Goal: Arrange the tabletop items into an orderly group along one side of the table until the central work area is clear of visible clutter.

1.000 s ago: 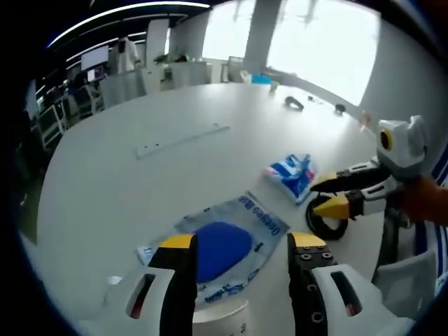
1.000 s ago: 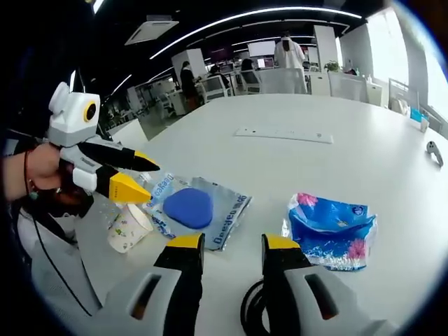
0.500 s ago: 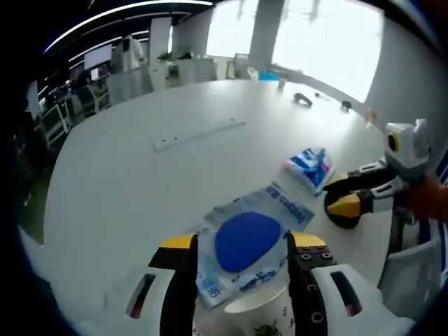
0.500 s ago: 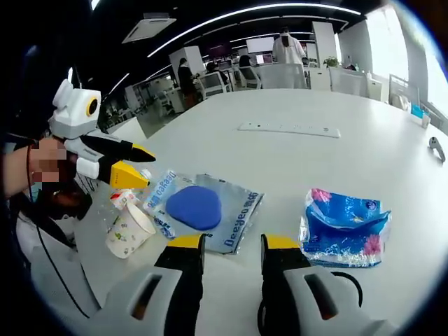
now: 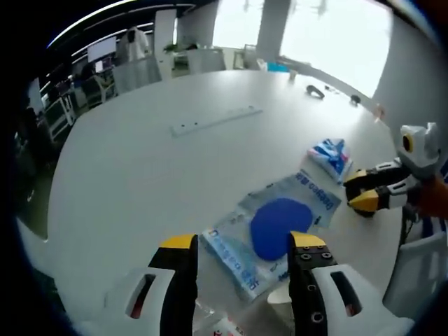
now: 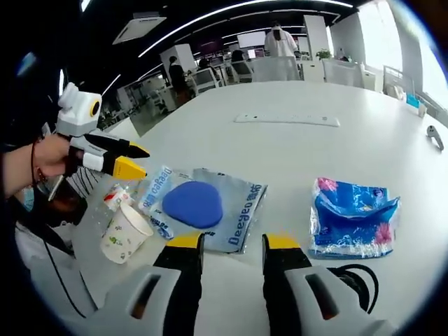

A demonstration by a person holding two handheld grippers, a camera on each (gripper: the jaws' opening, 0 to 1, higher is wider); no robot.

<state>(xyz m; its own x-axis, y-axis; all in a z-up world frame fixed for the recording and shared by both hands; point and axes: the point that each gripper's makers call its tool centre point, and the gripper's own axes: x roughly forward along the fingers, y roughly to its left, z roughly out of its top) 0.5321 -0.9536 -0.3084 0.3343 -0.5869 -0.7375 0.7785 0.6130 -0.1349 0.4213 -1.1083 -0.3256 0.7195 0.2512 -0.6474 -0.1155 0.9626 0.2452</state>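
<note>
A clear plastic bag with a blue pad inside [image 5: 280, 224] [image 6: 192, 203] lies flat on the white table [image 5: 140, 175]. Right of it rests a blue and white packet [image 6: 353, 217] [image 5: 329, 154]. A black cable coil [image 6: 357, 280] lies just right of my right gripper [image 6: 233, 245], which is open over bare table. A paper cup [image 6: 124, 231] and a small bottle [image 6: 115, 198] stand by the bag's left end. My left gripper [image 5: 243, 245] [image 6: 112, 157] is open and hovers near that end, above the cup. In the left gripper view the right gripper [image 5: 378, 192] reaches in from the right.
A long white strip [image 5: 217, 120] [image 6: 287, 120] lies farther out on the table. A small black object [image 5: 315, 91] [image 6: 435, 138] sits near the far edge. A hand [image 6: 42, 157] holds the left gripper. Desks, chairs and people stand beyond the table.
Both views have shifted with the hands. The left gripper has drawn back, with the bag now ahead to its right. The cable coil now sits right of the right jaws. Nothing was grasped.
</note>
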